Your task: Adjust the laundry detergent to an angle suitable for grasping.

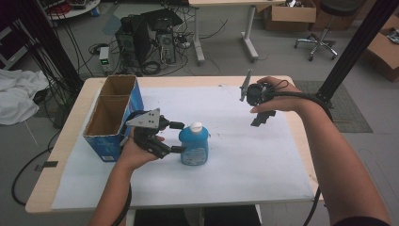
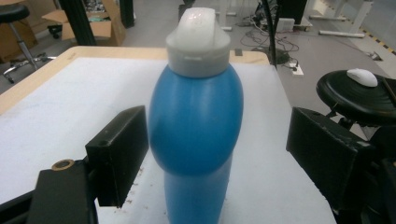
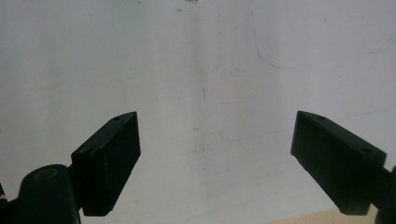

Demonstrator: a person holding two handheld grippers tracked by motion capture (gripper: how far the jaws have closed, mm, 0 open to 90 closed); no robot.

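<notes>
A blue bottle [image 1: 194, 149] with a white cap [image 1: 196, 126] is standing upright on the white sheet [image 1: 244, 160] covering the tabletop [image 1: 70, 141], a little left of centre in the high view. The left tool [image 1: 178, 137] is reaching in from the lower left, its two jaws sitting either side of the bottle. In the left gripper view the bottle [image 2: 196, 135] is rising up the middle of the frame; the jaw at the left is touching or all but touching its side, while the jaw at the right is standing clear with white sheet showing in between, so the tool is half open and not pressing on the bottle (no earlier picture is at hand to compare).

Just left of that hand, at the left edge of the tabletop, a blue cardboard box [image 1: 113, 115] is standing open-topped, with two compartments.

The right tool [image 1: 261, 116] is hanging in the upper right of the high view, well apart from the bottle, pointing down at the sheet. In the right gripper view its jaws are standing wide at the lower left and lower right, with nothing but white sheet [image 3: 205, 70] between them.
</notes>
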